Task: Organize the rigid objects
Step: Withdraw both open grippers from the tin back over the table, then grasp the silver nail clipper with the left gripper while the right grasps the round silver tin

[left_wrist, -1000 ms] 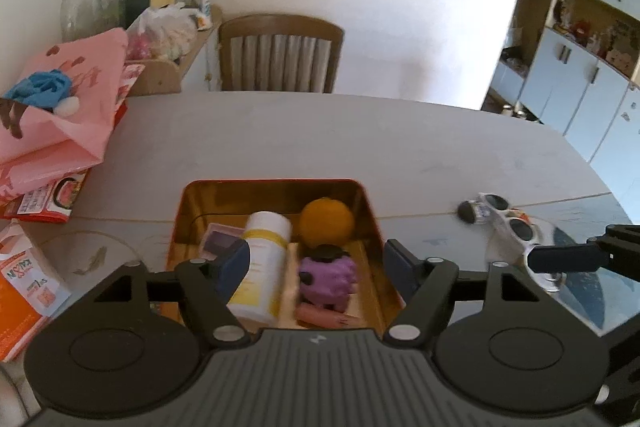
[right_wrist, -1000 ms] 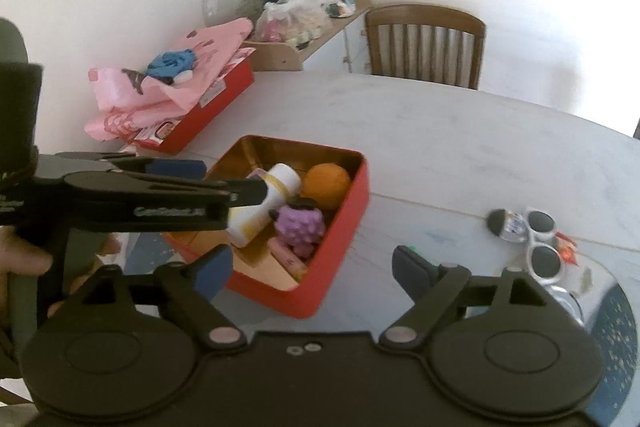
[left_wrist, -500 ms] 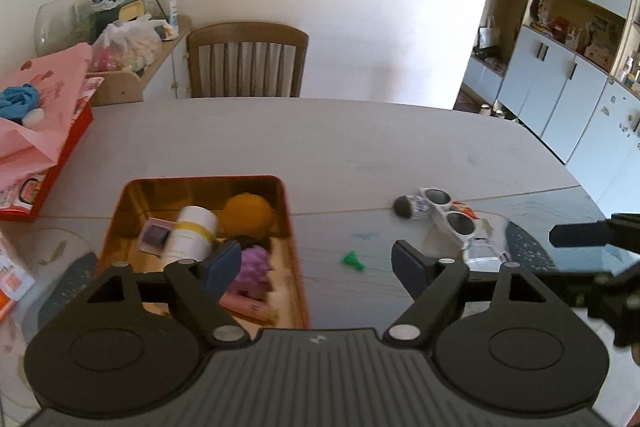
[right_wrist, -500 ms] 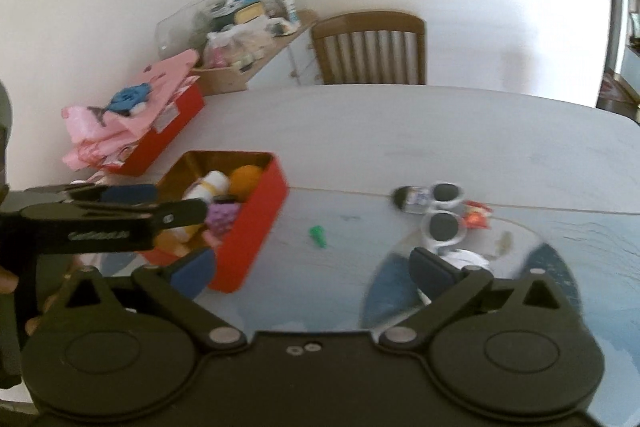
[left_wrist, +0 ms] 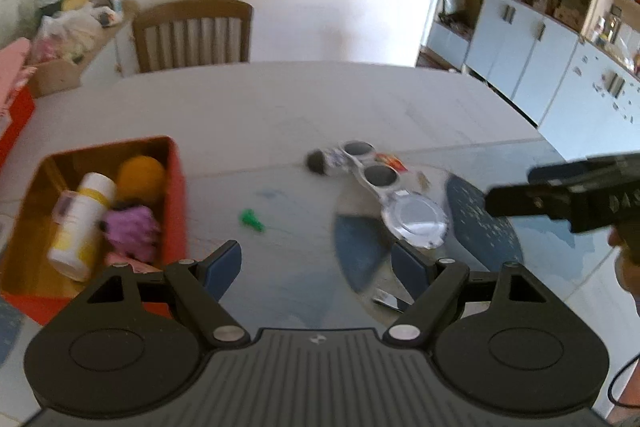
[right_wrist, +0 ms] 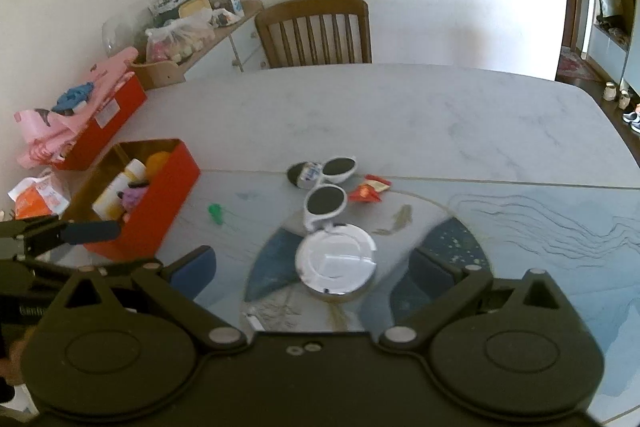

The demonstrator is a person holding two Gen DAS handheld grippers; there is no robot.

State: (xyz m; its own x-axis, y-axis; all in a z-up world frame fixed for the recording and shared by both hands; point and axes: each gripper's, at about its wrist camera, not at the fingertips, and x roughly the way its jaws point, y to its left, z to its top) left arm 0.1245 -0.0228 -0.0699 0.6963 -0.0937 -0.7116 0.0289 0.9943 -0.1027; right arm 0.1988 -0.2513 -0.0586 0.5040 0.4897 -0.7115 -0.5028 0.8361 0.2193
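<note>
A red tin (left_wrist: 176, 203) (right_wrist: 160, 203) at the table's left holds a white bottle (left_wrist: 82, 223), an orange ball (left_wrist: 140, 173) and a purple toy (left_wrist: 130, 229). On the table lie a small green piece (left_wrist: 251, 220) (right_wrist: 216, 213), white sunglasses (left_wrist: 368, 171) (right_wrist: 328, 195), a dark egg-shaped object (right_wrist: 302, 174), a red wrapper (right_wrist: 366, 191) and a round silver compact (left_wrist: 416, 223) (right_wrist: 336, 265). My left gripper (left_wrist: 316, 265) is open and empty, right of the tin. My right gripper (right_wrist: 312, 267) is open, its fingers on either side of the compact, above it.
A wooden chair (right_wrist: 316, 31) stands at the far edge. A red box with pink bags (right_wrist: 92, 111) sits at the far left. White cupboards (left_wrist: 560, 39) line the right wall. The table's front part has a blue patterned surface (right_wrist: 540, 227).
Both grippers have swung right, away from the tin. The left one left the tin's top; the right one came over the silver compact.
</note>
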